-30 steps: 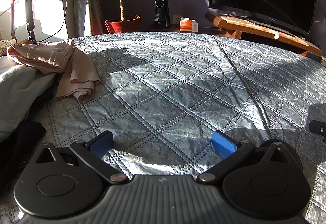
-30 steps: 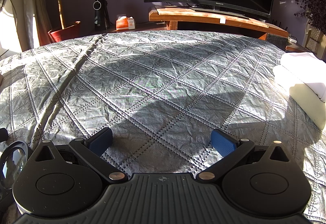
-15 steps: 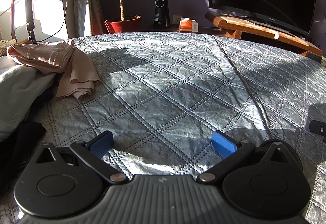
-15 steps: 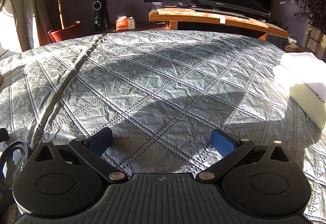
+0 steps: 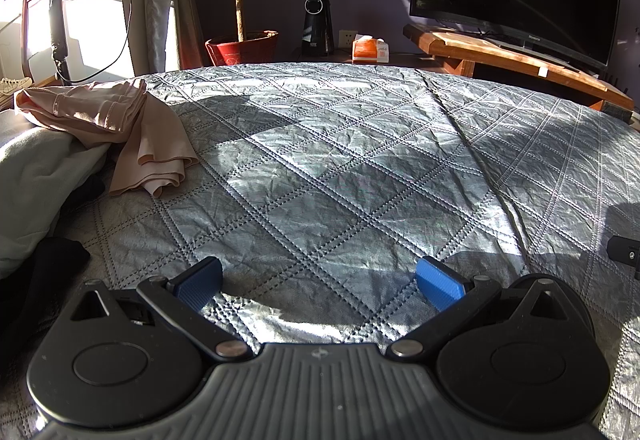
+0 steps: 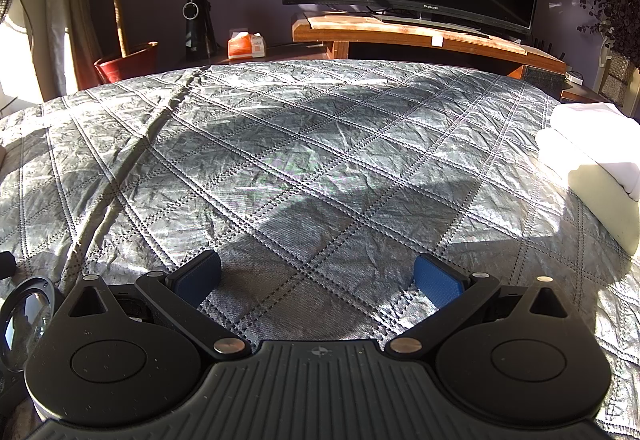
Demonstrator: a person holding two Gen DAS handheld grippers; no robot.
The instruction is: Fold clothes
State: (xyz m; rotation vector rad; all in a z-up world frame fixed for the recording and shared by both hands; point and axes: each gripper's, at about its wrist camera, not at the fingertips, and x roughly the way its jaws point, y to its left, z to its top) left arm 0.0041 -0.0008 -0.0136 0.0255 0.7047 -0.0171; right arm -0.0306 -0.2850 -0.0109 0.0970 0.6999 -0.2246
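Clothes (image 5: 100,120) piled left; both grippers level over quilt (image 6: 320,160), fingers (image 5: 440,282) spread, empty.

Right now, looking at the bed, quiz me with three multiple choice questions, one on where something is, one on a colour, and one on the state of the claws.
1. Where does the pink garment lie?
A. bed's left side
B. on the TV stand
C. between the left claw's pads

2. What colour is the plant pot?
A. white
B. red
C. green

3. How are the claws?
A. both shut on cloth
B. one open, one shut
C. both open, holding nothing

Answers: 1 A, it sits on the pile at the left of the quilt. 2 B, its wall is red. 3 C, the left claw and right claw show only quilt between spread pads.
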